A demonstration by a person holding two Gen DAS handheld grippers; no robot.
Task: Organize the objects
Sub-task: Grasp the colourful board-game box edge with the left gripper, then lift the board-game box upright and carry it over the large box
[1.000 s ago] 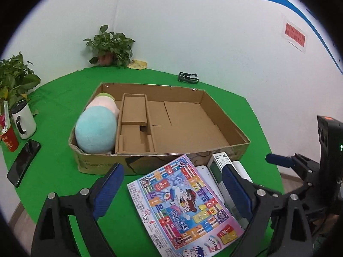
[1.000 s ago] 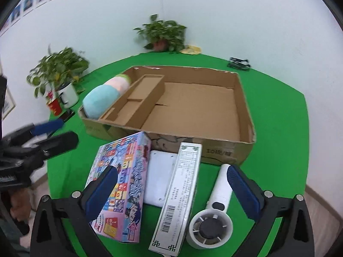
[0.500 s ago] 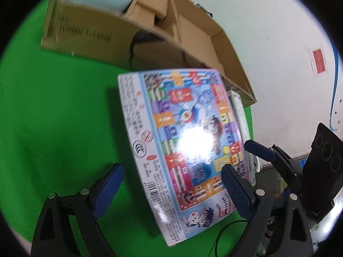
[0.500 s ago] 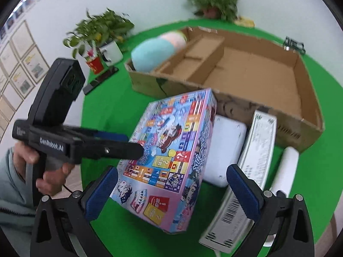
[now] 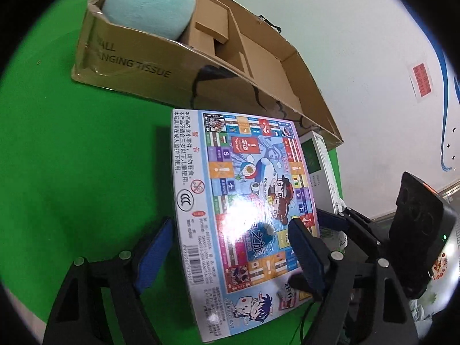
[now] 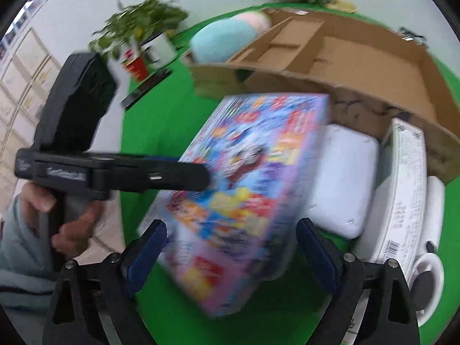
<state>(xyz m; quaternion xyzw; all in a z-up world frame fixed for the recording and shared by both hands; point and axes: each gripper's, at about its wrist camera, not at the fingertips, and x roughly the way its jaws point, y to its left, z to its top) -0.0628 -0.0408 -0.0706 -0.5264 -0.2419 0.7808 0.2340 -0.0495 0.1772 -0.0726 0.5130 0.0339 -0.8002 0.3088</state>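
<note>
A colourful board-game box [image 5: 247, 201] lies on the green table in front of a cardboard box [image 5: 201, 66]. My left gripper [image 5: 230, 254] is at its near end, jaws closing. One finger [image 5: 155, 253] is beside the box's left edge, and the other sits over its top near the right edge. My right gripper [image 6: 231, 254] straddles the same game box [image 6: 244, 187], which looks blurred; its jaws are closing too, with a pad on either side. Neither pair visibly presses on it. A hand holds the left gripper [image 6: 189, 176] in the right wrist view, its tip at the box's top.
The cardboard box [image 6: 359, 57] holds a pastel plush [image 5: 149, 0] in its left compartment. Right of the game box lie a white flat device [image 6: 342, 181], a long white carton [image 6: 402, 189] and a white fan [image 6: 428, 276]. A phone [image 6: 146, 86], mug and plants stand at the left.
Both grippers have dropped and tipped down onto the game box, which now fills both views. Their jaws have narrowed around its near end.
</note>
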